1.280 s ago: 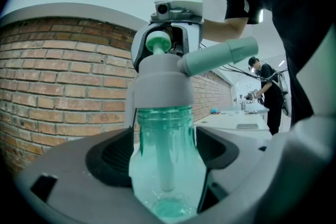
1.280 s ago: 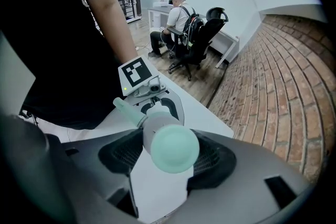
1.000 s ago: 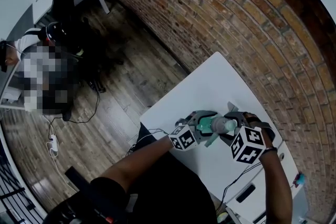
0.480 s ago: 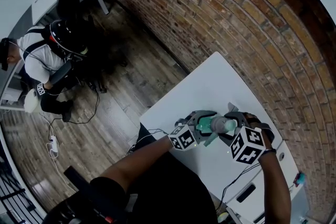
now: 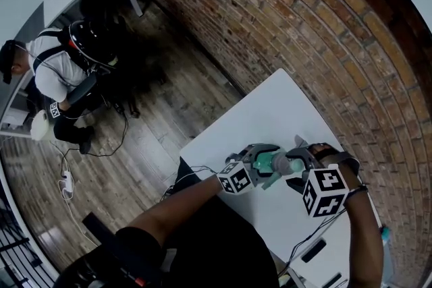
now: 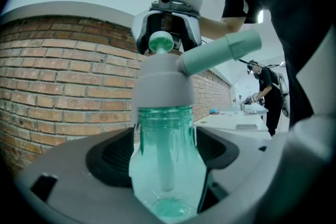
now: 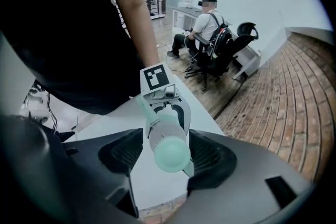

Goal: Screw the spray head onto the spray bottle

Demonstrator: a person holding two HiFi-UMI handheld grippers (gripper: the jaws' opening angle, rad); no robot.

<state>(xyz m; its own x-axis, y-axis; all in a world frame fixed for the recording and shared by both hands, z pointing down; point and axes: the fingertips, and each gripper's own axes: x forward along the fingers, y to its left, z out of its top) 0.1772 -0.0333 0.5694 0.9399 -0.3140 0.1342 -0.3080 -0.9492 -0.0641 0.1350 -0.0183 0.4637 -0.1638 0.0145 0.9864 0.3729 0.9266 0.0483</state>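
In the head view my left gripper (image 5: 264, 162) is shut on the translucent green spray bottle (image 5: 275, 162), which lies sideways above the white table (image 5: 270, 111). The left gripper view shows the bottle (image 6: 165, 165) clamped between the jaws, with the grey spray head (image 6: 163, 81) seated on its neck and the nozzle pointing right. My right gripper (image 5: 302, 160) faces it from the other end. Seen along the right gripper (image 7: 165, 150), the spray head's round green end (image 7: 169, 152) sits between the spread fingers with thin gaps either side. The left gripper (image 7: 165, 102) shows beyond it.
A brick wall (image 5: 283, 17) runs along the table's far side. The table's near-left edge drops to a wooden floor (image 5: 169, 98). A person (image 5: 57, 71) sits on an office chair at a desk far to the left. A small dark object (image 5: 314, 249) lies near the table's front.
My right gripper has drawn back a little to the right, away from the left one, with its marker cube lower. The left gripper and bottle have stayed put.
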